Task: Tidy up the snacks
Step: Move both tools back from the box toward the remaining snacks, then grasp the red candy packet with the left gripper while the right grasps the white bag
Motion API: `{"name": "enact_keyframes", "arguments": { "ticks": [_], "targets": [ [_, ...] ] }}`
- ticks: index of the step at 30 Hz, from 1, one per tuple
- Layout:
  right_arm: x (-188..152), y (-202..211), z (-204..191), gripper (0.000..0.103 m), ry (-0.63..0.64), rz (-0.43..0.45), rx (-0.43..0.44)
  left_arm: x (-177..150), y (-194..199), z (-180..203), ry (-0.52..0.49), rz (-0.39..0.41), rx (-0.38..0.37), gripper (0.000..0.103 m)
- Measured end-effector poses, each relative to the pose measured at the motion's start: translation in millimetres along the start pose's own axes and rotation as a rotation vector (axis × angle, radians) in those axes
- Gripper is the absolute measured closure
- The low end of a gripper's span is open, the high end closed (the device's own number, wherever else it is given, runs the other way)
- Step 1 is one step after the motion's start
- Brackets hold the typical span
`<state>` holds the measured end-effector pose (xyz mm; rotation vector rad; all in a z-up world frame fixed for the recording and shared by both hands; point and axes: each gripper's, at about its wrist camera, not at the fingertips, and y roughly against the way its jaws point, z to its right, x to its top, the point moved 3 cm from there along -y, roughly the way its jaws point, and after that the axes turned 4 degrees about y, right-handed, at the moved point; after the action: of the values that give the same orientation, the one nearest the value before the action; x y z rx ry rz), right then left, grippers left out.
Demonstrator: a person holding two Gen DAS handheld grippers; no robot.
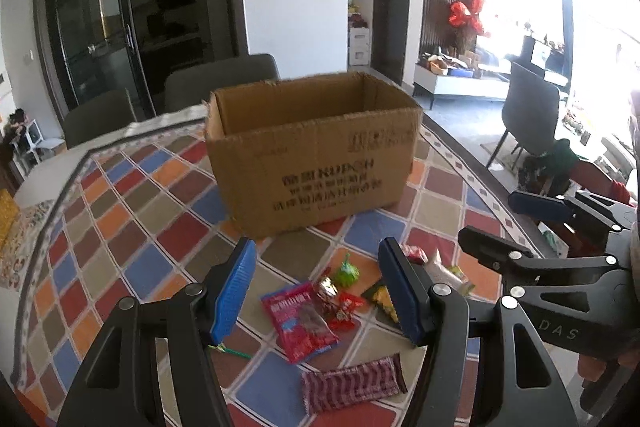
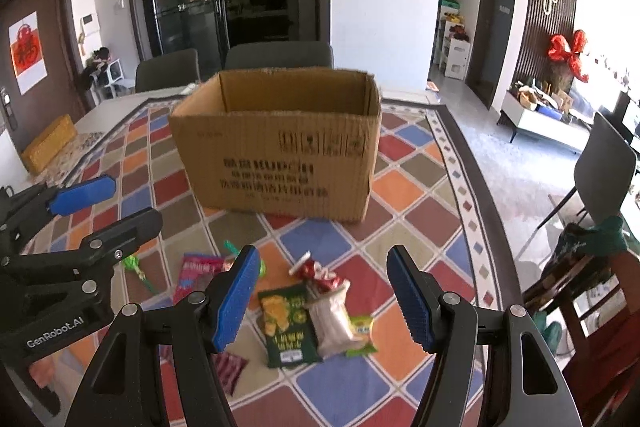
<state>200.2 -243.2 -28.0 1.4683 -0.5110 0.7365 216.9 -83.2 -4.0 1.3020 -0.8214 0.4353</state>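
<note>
An open cardboard box [image 1: 316, 155] stands on the table with the colourful checked cloth [image 1: 132, 227]; it also shows in the right wrist view [image 2: 280, 151]. Snacks lie in front of it: a red packet [image 1: 298, 321], a striped purple bar [image 1: 352, 385], small red candies [image 1: 340, 307], a green candy [image 1: 346, 273]. The right wrist view shows a dark green chip bag [image 2: 286, 325], a white packet [image 2: 332, 319] and a red wrapper [image 2: 320, 273]. My left gripper [image 1: 318, 291] is open and empty above the snacks. My right gripper [image 2: 322, 301] is open and empty above the chip bag.
Grey chairs [image 2: 280, 55] stand behind the table and another [image 1: 530, 115] to the right. A yellow box [image 2: 48, 143] lies at the table's left edge. A green lollipop [image 2: 138, 269] lies left of the snacks.
</note>
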Motion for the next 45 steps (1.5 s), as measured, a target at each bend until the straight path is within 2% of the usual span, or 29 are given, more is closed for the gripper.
{"name": "enact_keyframes", "arguments": {
  "ticks": [6,15,28,31,40,45],
  "targets": [
    [-25,-7,-3,0.036,0.013,-0.046,0.013,-24,-14,9,-0.024,-0.058,-0.005,0.040],
    [-49,-36,-3,0.036,-0.007,-0.146,0.032,-49,-52,7,0.008,-0.201,-0.069,0.041],
    [-60,-67,6,0.037,-0.063,-0.219,0.023,-58,-91,11,-0.017,-0.290,-0.173,0.071],
    [-61,-72,9,0.041,-0.082,-0.231,0.023,-59,-96,13,-0.036,-0.303,-0.184,0.075],
    [-67,-83,12,0.049,-0.092,-0.261,0.032,-59,-110,17,-0.073,-0.325,-0.167,0.076],
    [-69,-88,14,0.050,-0.098,-0.272,0.025,-64,-119,16,-0.068,-0.348,-0.163,0.076]
  ]
}}
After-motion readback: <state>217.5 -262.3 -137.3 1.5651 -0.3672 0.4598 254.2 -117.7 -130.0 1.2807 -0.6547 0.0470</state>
